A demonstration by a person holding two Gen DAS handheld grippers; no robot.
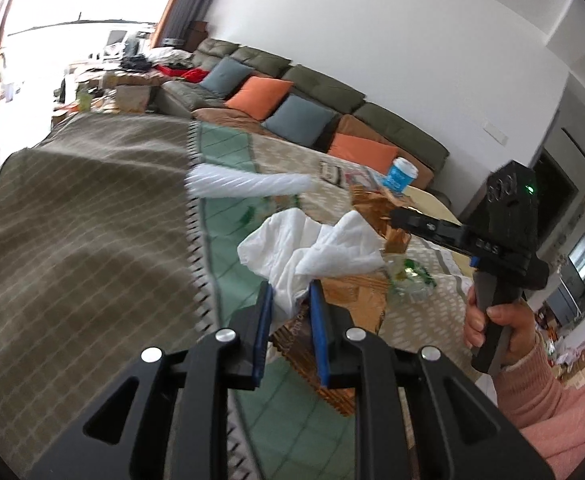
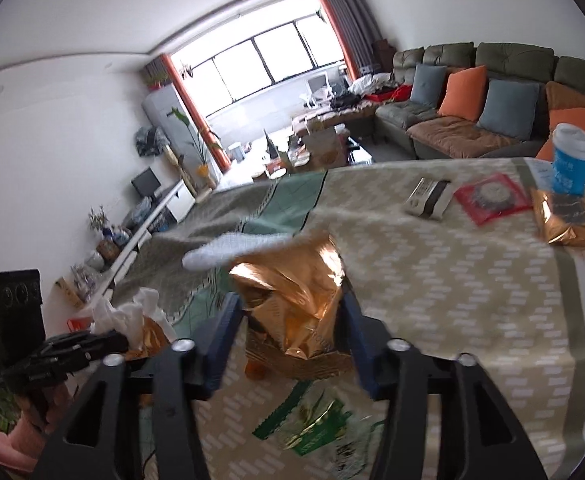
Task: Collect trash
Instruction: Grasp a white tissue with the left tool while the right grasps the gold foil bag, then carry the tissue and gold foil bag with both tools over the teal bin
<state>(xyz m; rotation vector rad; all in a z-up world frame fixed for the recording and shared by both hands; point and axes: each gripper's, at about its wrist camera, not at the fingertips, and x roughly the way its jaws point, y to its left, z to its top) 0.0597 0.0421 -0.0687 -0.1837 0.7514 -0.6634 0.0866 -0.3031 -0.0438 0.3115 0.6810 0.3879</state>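
Left wrist view, nearest first: the left claw (image 1: 288,312) is nearly closed, its blue pads pinching a corner of a crumpled white paper tissue (image 1: 308,248), which billows up above the fingers with a brown patterned snack wrapper (image 1: 324,344) bunched under it. That tissue looks feather-light and limp, so a pinch on any fold should hold it, though it could tear or slip loose if tugged. In the right wrist view, the right claw (image 2: 292,320) stands fairly wide with a crinkled copper-gold foil snack bag (image 2: 296,304) between its pads; whether the pads press on it I cannot tell. The foil seems light, springy and slick, so I would take it across a creased waist, not a smooth face. Just below lies a flat green and clear plastic wrapper (image 2: 312,428) on the patterned beige cloth over the bench (image 2: 452,280); thin and flat, it likely wants lifting by an edge. Farther along lie a blurred white shape (image 2: 228,248), a red square packet (image 2: 492,198), a second gold foil bag (image 2: 568,220), and a blue paper cup with a white lid (image 2: 572,160), upright and probably easy to crush.
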